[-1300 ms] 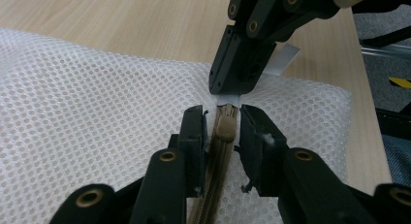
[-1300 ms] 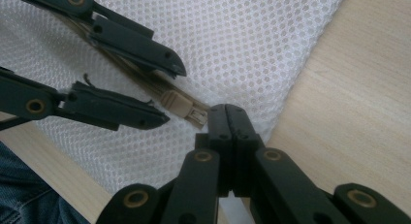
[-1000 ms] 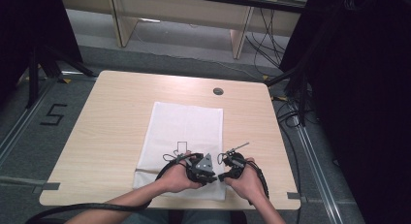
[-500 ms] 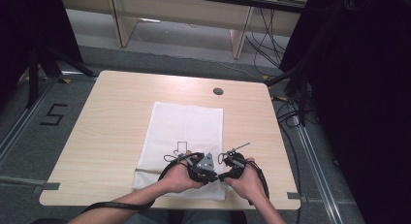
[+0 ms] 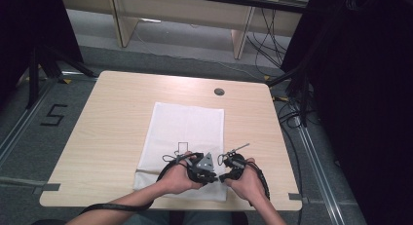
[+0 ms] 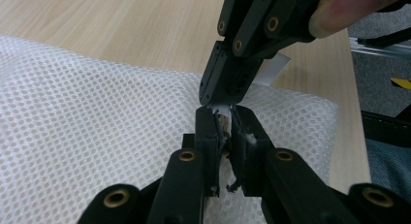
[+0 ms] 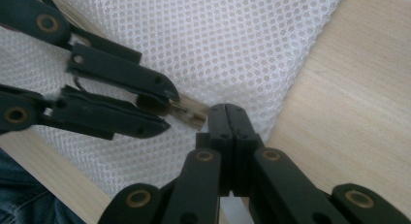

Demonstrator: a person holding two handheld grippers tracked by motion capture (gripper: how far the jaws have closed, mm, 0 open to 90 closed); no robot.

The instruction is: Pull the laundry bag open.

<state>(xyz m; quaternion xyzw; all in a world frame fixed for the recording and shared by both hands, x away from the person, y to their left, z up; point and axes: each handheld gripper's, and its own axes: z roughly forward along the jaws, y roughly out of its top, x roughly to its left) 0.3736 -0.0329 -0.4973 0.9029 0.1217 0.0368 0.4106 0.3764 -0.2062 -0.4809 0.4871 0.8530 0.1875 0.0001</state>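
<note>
White mesh bag, honeycomb weave, flat on wooden desk; left claw pinching its zipper pull, right claw pressed together on the white tab.

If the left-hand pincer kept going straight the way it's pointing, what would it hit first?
Most likely the right gripper: its black tip sits right ahead of the left gripper, seemingly almost touching. Below both lies the white mesh bag on the table.
</note>
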